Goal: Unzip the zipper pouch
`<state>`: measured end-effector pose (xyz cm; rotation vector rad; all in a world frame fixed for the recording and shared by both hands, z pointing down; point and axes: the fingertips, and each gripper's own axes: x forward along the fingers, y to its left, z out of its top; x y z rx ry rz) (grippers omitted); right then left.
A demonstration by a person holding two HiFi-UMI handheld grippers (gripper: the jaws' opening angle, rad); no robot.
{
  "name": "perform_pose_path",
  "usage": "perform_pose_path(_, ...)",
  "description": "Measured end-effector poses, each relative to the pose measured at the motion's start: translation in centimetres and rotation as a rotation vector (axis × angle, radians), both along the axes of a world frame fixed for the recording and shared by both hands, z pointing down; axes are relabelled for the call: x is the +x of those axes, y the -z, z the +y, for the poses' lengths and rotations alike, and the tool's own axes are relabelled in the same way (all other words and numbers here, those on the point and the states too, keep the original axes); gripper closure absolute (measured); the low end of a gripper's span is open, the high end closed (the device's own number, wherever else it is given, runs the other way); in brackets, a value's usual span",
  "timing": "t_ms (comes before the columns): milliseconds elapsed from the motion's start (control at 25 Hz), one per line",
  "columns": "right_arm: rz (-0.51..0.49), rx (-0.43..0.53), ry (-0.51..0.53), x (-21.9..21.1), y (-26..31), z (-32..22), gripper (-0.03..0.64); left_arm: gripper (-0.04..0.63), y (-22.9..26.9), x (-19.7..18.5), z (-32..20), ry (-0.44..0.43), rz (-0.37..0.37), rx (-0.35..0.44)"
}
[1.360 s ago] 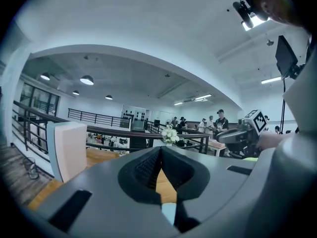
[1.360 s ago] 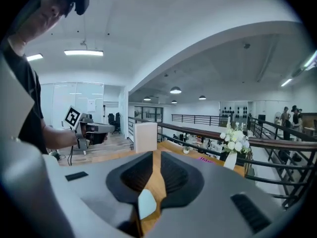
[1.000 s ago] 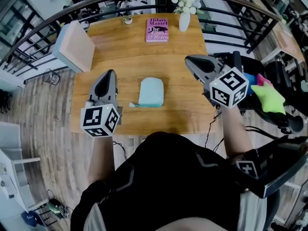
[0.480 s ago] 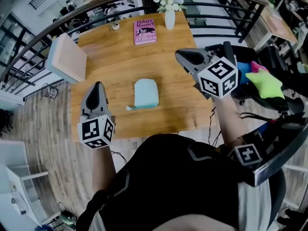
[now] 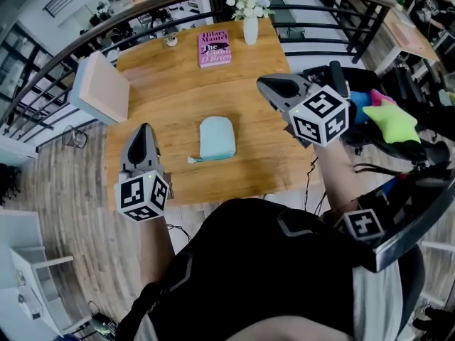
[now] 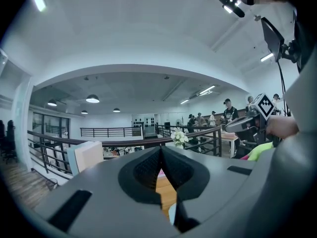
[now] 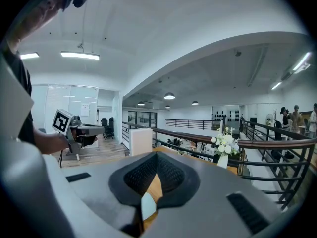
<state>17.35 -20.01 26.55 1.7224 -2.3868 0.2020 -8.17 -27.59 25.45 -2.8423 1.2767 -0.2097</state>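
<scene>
Two hand-held grippers hovered over a wooden table (image 5: 163,84), each with its jaws pressed together on nothing. The left gripper (image 5: 144,128) hung at the lower left of the head view, over the table's left side. The right gripper (image 5: 261,84) hung at centre right. The light-blue zipper pouch (image 5: 217,137) lay flat mid-frame between them, untouched, its pull tab (image 5: 192,160) trailing toward the lower left. A pink book (image 5: 215,47) and a white vase (image 5: 250,28) of flowers sat at the top.
</scene>
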Motion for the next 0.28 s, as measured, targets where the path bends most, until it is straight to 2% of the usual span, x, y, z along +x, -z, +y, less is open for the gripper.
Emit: perform_pose_path(280, -0.012, -0.014, -0.023, 0.66, -0.48, 0.12, 0.607, 0.566, -0.79, -0.11, -0.11, -0.001, 0.004, -0.025)
